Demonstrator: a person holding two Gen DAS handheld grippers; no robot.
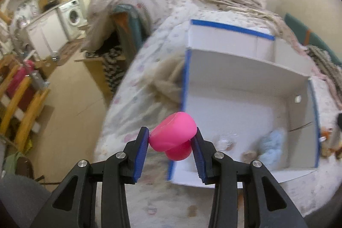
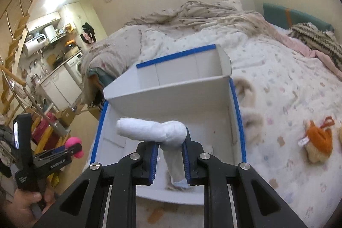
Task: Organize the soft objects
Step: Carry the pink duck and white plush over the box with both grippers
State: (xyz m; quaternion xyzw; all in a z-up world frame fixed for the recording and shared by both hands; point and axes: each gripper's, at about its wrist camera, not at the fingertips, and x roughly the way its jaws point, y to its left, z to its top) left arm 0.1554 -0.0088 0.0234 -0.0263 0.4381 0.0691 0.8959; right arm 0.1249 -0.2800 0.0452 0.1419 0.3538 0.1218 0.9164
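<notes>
My left gripper [image 1: 172,138] is shut on a pink squishy toy [image 1: 173,136], held above the near left corner of a white box [image 1: 245,69] with blue-taped edges on the bed. Inside the box lie a light blue plush [image 1: 270,145] and a couple of small pale soft things [image 1: 224,142]. My right gripper [image 2: 171,145] is shut on a white soft bone-shaped toy [image 2: 149,129], hanging over the white box [image 2: 171,84]. The left gripper [image 2: 73,150] with the pink toy [image 2: 74,145] shows at the left of the right wrist view.
An orange and tan plush [image 2: 318,142] lies on the spotted bedspread [image 2: 288,82] to the right of the box. A beige furry item [image 2: 248,104] lies beside the box's right wall. A crumpled blanket [image 2: 192,14] covers the far bed. A kitchen area [image 2: 53,46] and wooden railing [image 1: 21,95] are at left.
</notes>
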